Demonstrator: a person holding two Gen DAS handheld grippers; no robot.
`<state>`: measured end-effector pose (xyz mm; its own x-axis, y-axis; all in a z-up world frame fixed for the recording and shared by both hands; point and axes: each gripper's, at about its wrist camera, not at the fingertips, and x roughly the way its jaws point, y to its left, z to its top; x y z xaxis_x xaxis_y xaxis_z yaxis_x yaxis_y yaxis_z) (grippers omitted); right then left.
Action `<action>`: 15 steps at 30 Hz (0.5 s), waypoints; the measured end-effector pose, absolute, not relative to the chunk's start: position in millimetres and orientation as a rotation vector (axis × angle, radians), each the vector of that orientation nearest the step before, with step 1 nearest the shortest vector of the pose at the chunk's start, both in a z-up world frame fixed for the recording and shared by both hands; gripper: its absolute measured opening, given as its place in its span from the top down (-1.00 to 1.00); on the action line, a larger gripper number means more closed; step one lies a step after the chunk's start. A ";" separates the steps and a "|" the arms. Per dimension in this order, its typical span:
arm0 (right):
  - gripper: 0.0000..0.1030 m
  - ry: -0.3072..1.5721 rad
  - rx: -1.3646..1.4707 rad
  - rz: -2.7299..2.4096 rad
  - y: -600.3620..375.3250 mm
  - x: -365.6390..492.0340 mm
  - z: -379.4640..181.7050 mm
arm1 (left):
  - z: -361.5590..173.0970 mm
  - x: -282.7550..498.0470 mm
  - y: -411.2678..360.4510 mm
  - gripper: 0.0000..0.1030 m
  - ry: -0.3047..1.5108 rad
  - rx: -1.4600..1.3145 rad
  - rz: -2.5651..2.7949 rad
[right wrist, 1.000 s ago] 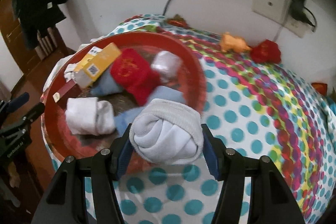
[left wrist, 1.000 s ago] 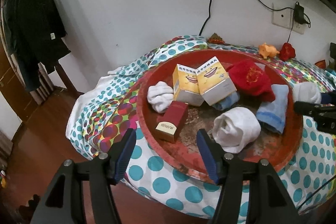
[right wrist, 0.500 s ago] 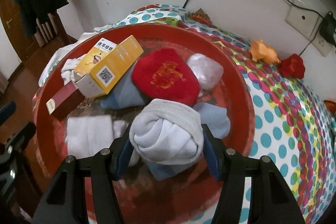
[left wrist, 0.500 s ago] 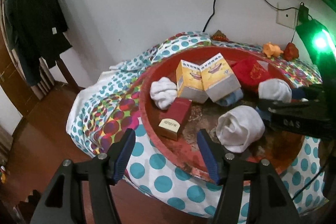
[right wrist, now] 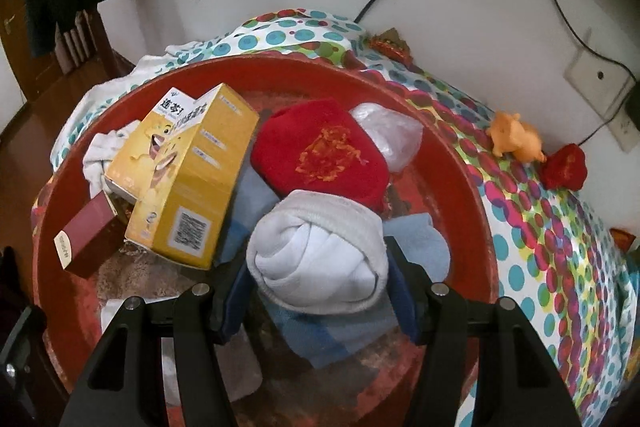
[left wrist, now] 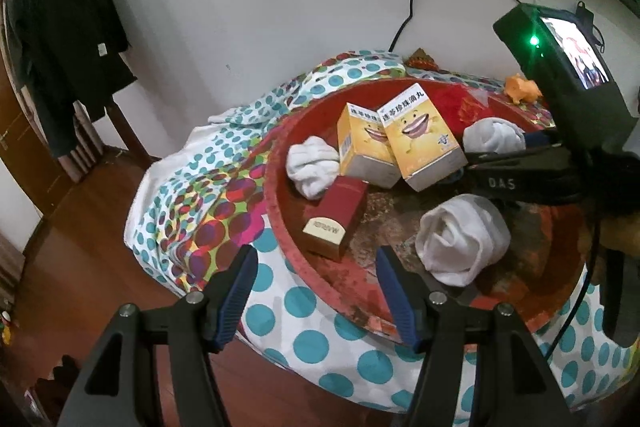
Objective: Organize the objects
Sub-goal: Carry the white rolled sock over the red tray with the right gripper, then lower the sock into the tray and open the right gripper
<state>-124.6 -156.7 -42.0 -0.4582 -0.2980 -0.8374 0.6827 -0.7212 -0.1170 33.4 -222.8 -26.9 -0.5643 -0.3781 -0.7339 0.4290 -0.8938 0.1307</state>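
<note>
A round red tray (left wrist: 280, 203) (right wrist: 472, 187) sits on a polka-dot cloth. It holds two yellow boxes (left wrist: 420, 139) (right wrist: 192, 187), a dark red box (left wrist: 336, 219) (right wrist: 84, 239), a red sock bundle (right wrist: 324, 155), blue socks (right wrist: 420, 247) and white sock rolls (left wrist: 460, 239) (left wrist: 312, 163). My right gripper (right wrist: 318, 267) is shut on a white rolled sock (right wrist: 320, 255) and holds it over the tray's middle, above the blue socks; it also shows in the left wrist view (left wrist: 494, 137). My left gripper (left wrist: 316, 291) is open and empty at the tray's near rim.
An orange toy (right wrist: 516, 139) and a red toy (right wrist: 564, 167) lie on the cloth by the wall. A wall socket with cables (right wrist: 596, 79) is above them. A dark coat (left wrist: 68, 59) hangs at the left over a wooden floor (left wrist: 60, 235).
My right gripper has carried the white sock from the tray's near right edge inward over the tray's middle. My left gripper has shifted slightly left and stayed open.
</note>
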 end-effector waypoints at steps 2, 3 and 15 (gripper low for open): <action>-0.13 0.599 1.133 -2.188 -157.6 -123.8 -43.3 | -28.7 33.2 -223.4 -0.22 0.110 1.136 -2.445; -0.13 0.597 1.135 -2.186 -157.2 -123.5 -43.8 | -29.3 33.4 -224.1 -0.22 0.120 1.138 -2.448; -0.41 0.551 1.137 -2.180 -143.5 -105.0 -33.6 | -27.1 36.2 -222.6 -0.22 0.134 1.137 -2.447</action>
<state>-105.0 -143.5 -33.6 -0.4439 -0.3255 -0.8349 0.6828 -0.7262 -0.0799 36.2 -222.6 -27.1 -0.5674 -0.3462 -0.7471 0.4260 -0.8999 0.0935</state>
